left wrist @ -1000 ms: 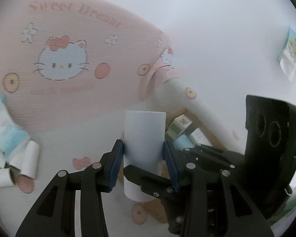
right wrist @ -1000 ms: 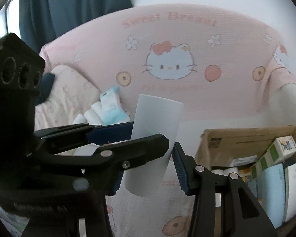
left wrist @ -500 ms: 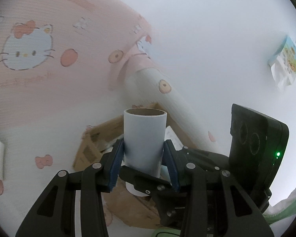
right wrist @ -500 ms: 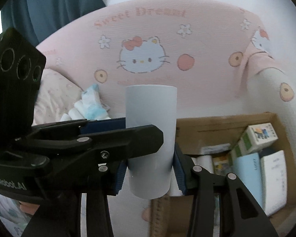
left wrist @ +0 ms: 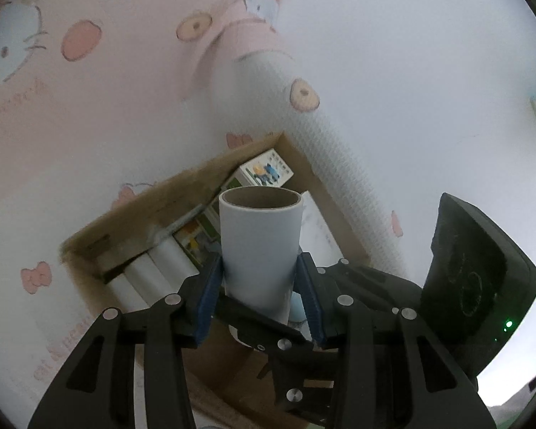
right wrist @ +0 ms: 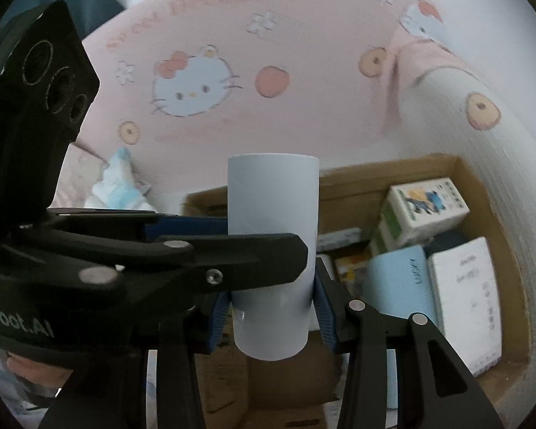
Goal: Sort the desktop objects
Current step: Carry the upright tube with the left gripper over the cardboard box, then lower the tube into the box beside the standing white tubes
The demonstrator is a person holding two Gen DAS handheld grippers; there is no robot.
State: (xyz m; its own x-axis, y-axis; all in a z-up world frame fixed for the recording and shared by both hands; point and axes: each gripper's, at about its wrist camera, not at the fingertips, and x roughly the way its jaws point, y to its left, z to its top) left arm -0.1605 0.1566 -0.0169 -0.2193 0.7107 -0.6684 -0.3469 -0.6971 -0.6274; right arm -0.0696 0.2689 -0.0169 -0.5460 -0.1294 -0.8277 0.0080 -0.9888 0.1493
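Both grippers hold a single white paper roll (left wrist: 261, 246) with a brown cardboard core. My left gripper (left wrist: 261, 289) is shut on its lower part, blue pads pressing both sides. Under those pads, one of the right gripper's fingers (left wrist: 257, 332) crosses in front of the roll. In the right wrist view the roll (right wrist: 273, 207) stands upright with my right gripper (right wrist: 271, 316) shut on its lower end. The left gripper (right wrist: 264, 237) reaches in from the left and clamps it higher up. The roll hangs above an open cardboard box (left wrist: 160, 193).
The cardboard box (right wrist: 393, 175) holds small printed cartons (right wrist: 428, 200), a light blue book (right wrist: 400, 286), a white packet (right wrist: 464, 293) and white rolls (left wrist: 150, 268). A pink cartoon-cat cloth (right wrist: 232, 35) rises behind it. A tissue pack (right wrist: 118, 186) lies to the left.
Both grippers have carried the roll sideways from over the pink cloth to above the cardboard box, which now fills the lower part of both views. The grip looks unchanged.
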